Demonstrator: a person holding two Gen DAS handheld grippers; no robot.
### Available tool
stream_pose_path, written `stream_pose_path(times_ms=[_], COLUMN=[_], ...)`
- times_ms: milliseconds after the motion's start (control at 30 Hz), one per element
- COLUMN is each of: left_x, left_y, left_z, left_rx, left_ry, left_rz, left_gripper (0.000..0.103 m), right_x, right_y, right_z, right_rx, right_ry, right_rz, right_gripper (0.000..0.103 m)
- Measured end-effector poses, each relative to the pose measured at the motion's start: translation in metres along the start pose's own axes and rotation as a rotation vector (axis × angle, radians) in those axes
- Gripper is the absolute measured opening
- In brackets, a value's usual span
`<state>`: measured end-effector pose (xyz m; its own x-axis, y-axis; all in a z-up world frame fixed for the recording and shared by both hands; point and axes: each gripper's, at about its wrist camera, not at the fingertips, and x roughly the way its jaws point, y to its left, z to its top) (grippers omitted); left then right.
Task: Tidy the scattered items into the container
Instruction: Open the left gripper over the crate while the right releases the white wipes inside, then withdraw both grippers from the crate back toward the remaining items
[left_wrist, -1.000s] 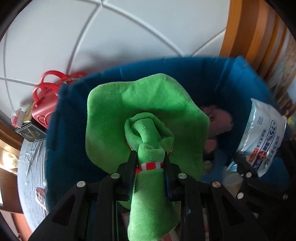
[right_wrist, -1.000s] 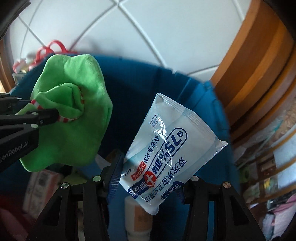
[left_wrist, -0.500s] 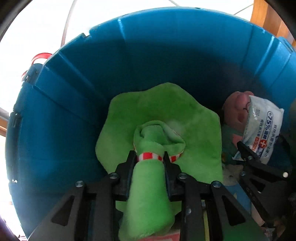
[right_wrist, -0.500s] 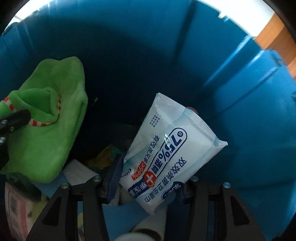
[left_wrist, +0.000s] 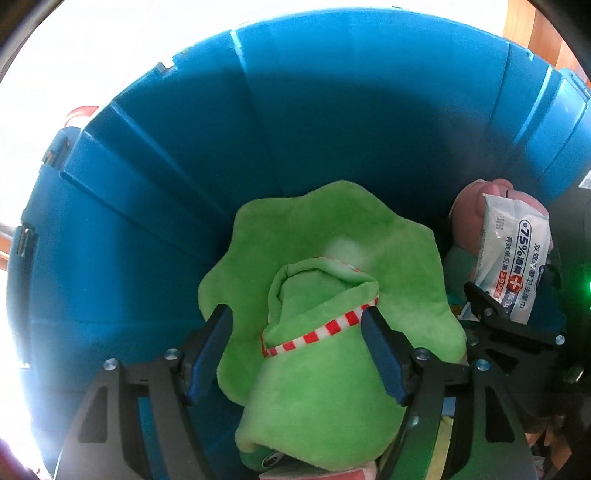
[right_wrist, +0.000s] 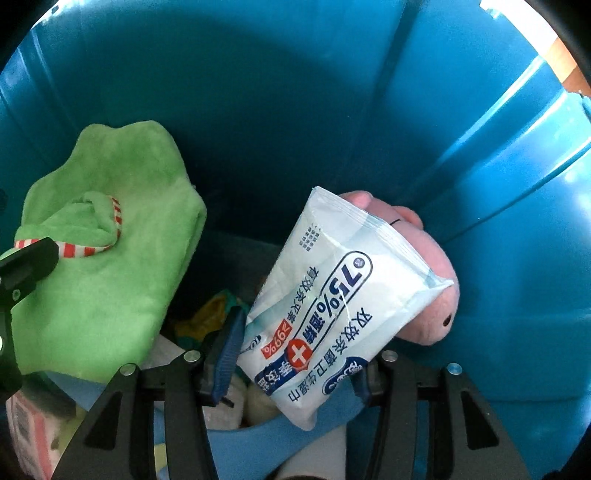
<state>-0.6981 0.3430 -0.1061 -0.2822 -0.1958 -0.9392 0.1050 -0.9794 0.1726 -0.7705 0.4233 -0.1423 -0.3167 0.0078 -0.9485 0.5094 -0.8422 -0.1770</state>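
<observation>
Left gripper (left_wrist: 297, 325) — fingers now wide, green plush (left_wrist: 332, 369) released into blue bin (left_wrist: 332, 129); we still pinch wipes pack (right_wrist: 343, 306) in right gripper (right_wrist: 295, 354).

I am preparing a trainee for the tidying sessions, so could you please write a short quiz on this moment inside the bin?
1. True or false: the left gripper is clamped tight on the green plush toy.
2. What does the right gripper hold? A) a red bag B) the wipes pack C) a bottle
3. Fill in: behind the wipes pack, against the wall of the blue container, lies a ___ plush toy.

Key: 1. False; the jaws stand apart, with a gap beside the toy. 2. B. 3. Pink.
</observation>
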Motion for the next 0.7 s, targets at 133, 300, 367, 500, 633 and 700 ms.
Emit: stream_pose_path(times_ms=[133,300,367,500,633,700], left_x=[0.019,0.019,0.018,0.007,-0.017,-0.03], left_y=[0.03,0.032,0.033,0.036,0.045,0.051], left_z=[0.009,0.008,0.008,0.007,0.005,0.002], left_rx=[0.005,0.001,-0.003,-0.008,-0.013,-0.01], left_ry=[0.0,0.004,0.011,0.022,0.009,0.0], left_rz=[-0.001,-0.007,-0.013,-0.039,-0.059,-0.064], left_gripper=[0.071,0.071,0.071,0.071,0.071,0.071], right_x=[-0.007,-0.022,-0.028,-0.045,-0.077,-0.096], right_y=[-0.004,-0.011,-0.013,-0.018,-0.024,-0.015], right_z=[-0.006,-0.015,-0.019,-0.027,-0.038,-0.017], right_rx=[0.001,0.005,0.004,0.002,-0.001,-0.003], right_ry=[-0.001,-0.012,-0.012,-0.015,-0.033,-0.046], right_rz=[-0.003,-0.003,-0.005,-0.011,-0.028,-0.035], right_gripper=[0.056,0.064,0.064,0.065,0.073,0.076])
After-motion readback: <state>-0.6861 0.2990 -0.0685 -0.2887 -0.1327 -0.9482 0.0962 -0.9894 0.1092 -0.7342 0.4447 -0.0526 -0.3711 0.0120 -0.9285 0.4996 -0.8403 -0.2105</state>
